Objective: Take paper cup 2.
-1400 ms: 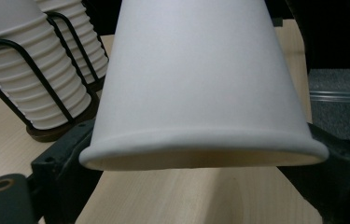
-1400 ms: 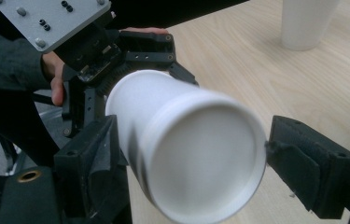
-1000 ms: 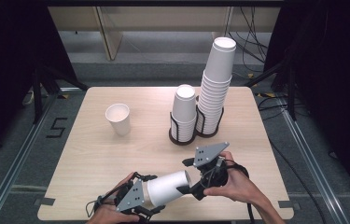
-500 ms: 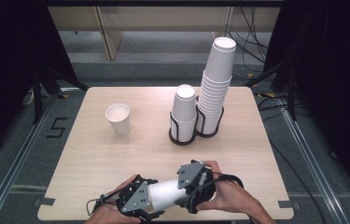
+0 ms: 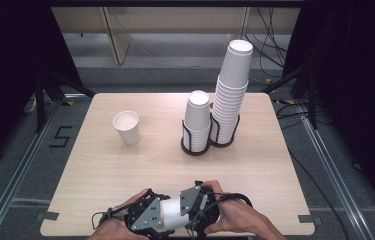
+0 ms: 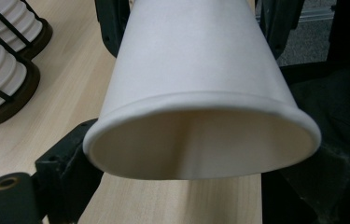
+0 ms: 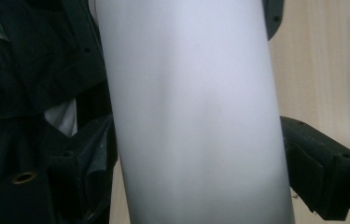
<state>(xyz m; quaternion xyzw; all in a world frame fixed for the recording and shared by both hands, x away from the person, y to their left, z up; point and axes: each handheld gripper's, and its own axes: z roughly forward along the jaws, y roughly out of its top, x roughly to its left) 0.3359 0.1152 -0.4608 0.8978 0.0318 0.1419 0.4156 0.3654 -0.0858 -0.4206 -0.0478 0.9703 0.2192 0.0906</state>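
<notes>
Held cup: a white paper cup (image 5: 172,215) lies on its side between my two grippers, low over the near edge of the table (image 5: 100,170); its rim end is toward my left, its base end toward my right.

Left gripper: my left gripper (image 5: 147,217) is clamped on the cup at the rim end. In the left gripper view the cup (image 6: 200,88) has its open mouth toward the camera, the rim pressed slightly oval, and a black jaw lies against its lower left edge.

Right gripper: my right gripper (image 5: 195,207) sits over the base end of the same cup. In the right gripper view the cup wall (image 7: 191,116) runs bottom to top between the two black jaws. The left jaw lies against the wall; the right jaw looks close to touching. I cannot tell whether the pads actually press.

Hands: both hands are at the bottom edge of the high view, very near each other, with the cup bridging them.

Loose cup: a single cup (image 5: 126,127) stands upright, mouth up, on the left half of the table, well apart from the grippers.

Stacks: a short stack (image 5: 197,120) and a tall stack (image 5: 231,90) of upside-down cups stand in two dark wire holders, just beside each other, right of centre toward the far side.
</notes>
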